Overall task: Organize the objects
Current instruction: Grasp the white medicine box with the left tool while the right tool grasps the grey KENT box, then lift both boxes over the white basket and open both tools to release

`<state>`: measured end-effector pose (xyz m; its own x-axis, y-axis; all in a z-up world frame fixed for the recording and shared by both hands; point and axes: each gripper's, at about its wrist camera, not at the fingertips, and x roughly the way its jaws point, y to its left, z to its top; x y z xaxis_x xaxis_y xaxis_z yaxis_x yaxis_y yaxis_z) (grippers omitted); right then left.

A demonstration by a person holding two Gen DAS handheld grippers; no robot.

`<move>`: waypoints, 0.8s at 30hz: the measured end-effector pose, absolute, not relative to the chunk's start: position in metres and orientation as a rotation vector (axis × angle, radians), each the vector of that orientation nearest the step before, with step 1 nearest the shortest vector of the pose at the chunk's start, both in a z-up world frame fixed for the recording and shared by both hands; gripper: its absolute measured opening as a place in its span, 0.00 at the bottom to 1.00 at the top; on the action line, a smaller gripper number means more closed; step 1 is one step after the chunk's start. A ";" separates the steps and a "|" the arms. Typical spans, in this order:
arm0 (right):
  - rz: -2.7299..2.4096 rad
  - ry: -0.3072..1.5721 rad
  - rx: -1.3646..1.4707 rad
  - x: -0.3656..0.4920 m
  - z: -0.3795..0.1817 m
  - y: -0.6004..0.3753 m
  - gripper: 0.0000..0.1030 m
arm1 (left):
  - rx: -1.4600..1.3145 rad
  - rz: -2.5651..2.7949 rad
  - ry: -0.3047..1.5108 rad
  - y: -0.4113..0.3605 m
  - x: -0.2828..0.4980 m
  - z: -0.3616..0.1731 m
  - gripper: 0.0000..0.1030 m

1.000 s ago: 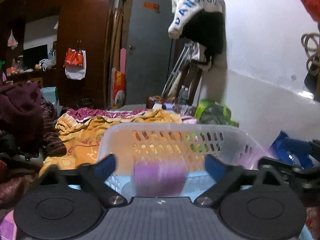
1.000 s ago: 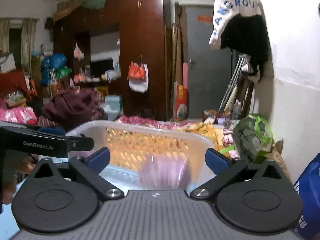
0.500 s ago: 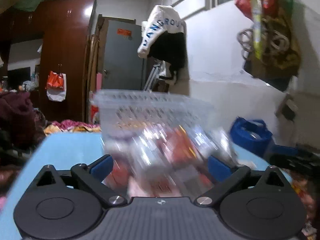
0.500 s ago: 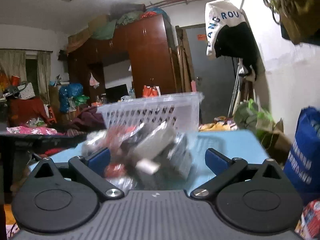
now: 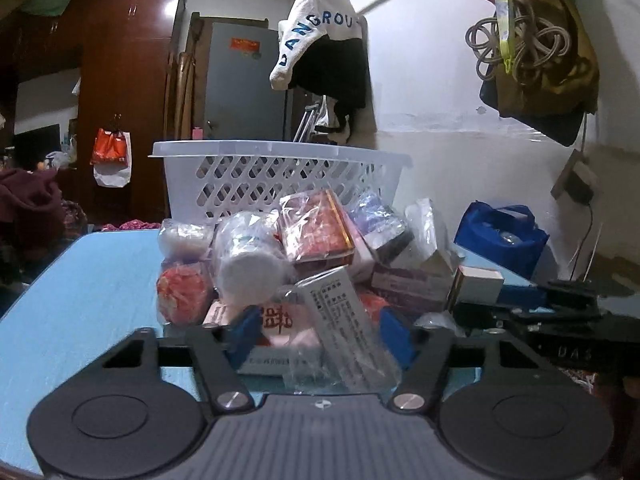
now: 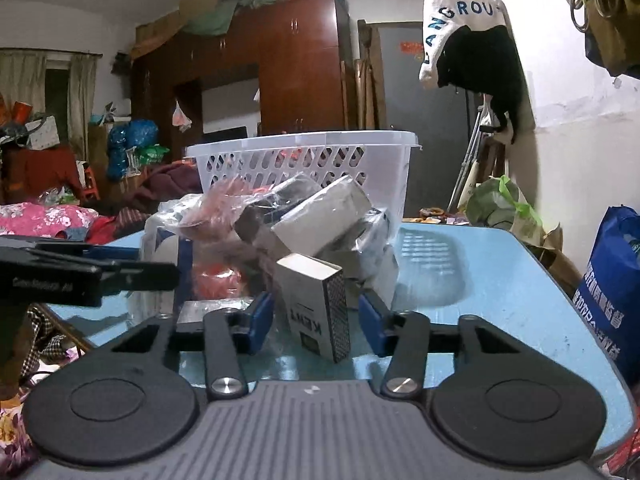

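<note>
Since the earlier frame both grippers have dropped from above the basket (image 5: 280,178) to table (image 5: 80,300) level, their jaws just closing. Left gripper (image 5: 320,336) flanks a wrapped box (image 5: 344,328), long axis slanting away leftward; contact unclear. Right gripper (image 6: 316,320) brackets an upright carton (image 6: 316,308) without touching, before the pile (image 6: 280,232).

"KENT" is printed on the small white box (image 6: 316,312) standing between the right gripper's fingers — seen upside down. On the white cloth bag (image 5: 320,36) hung high on the wall behind the white basket (image 5: 276,176), blue letters "ANGROU" can be read, cut off at both ends. A large red Chinese character is shown on the flat packet (image 5: 280,324) in front of the basket; it cannot be made out. Small print on the wrapped white box (image 5: 344,320) beside it is too fine to read.
</note>
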<state>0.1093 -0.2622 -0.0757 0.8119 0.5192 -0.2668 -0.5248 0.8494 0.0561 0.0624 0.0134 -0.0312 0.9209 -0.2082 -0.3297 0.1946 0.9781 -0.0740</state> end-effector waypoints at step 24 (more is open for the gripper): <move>0.569 0.266 -0.035 0.101 -0.076 -0.271 0.21 | -0.031 -0.239 0.287 0.015 0.047 -0.033 0.40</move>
